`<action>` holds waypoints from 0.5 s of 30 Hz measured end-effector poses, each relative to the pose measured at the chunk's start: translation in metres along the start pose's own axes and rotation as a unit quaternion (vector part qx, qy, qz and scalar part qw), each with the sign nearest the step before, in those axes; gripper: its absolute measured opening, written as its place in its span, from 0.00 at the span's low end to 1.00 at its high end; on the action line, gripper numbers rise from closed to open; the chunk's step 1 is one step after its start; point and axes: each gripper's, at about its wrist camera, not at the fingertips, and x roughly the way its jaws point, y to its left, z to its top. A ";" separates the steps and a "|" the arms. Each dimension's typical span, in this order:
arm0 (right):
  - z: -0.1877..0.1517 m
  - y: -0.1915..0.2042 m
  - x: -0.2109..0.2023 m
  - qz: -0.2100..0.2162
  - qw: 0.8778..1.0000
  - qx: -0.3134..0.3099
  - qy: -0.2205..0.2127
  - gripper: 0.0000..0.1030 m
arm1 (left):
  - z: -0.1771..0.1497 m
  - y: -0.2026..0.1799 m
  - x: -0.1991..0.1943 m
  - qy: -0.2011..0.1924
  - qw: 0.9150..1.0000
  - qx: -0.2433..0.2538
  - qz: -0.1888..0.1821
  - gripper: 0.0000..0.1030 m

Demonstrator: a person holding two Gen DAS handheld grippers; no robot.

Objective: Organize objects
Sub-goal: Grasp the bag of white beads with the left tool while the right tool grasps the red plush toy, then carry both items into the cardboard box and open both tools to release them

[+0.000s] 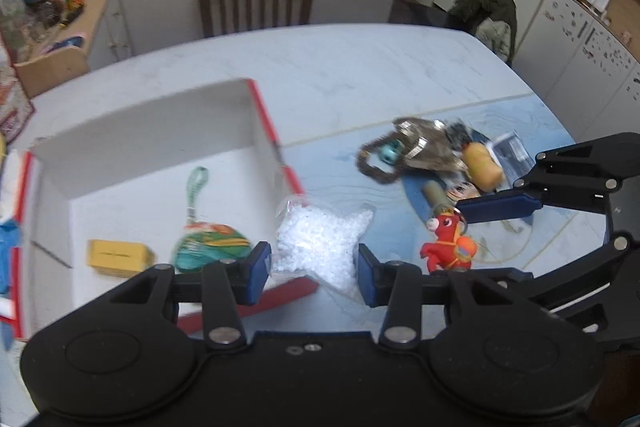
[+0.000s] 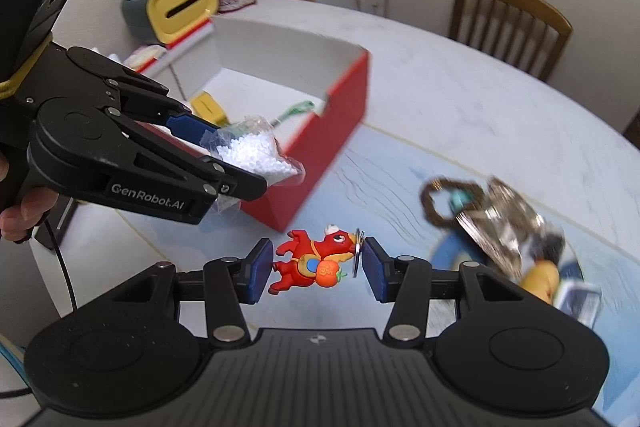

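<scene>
Left hand-held gripper (image 2: 256, 163) grasps our bag of white beads (image 2: 256, 153); right hand-held gripper (image 2: 316, 265) clenches the red horse keychain (image 2: 310, 261). Next, we judge: carry both over the red box (image 2: 320, 155), release.

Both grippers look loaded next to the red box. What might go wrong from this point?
1. The left gripper pinches only the thin plastic of the bag of white beads; it may slip or tear.
2. The right gripper holds the red horse keychain end to end, so it may twist free.
3. The grippers are close together near the red box and may collide.
</scene>
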 end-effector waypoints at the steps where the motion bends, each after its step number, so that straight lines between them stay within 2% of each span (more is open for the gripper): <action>1: 0.006 0.006 0.000 0.002 1.000 -0.007 -0.002 0.46 | 0.000 0.007 -0.004 -0.003 1.000 -0.003 0.004 0.42; 8: 0.044 0.046 0.007 0.014 0.998 -0.055 -0.012 0.47 | 0.002 0.056 -0.019 -0.011 0.999 -0.025 0.040 0.42; 15: 0.074 0.085 0.031 0.017 0.996 -0.085 -0.010 0.47 | 0.005 0.106 -0.016 -0.001 0.996 -0.065 0.066 0.42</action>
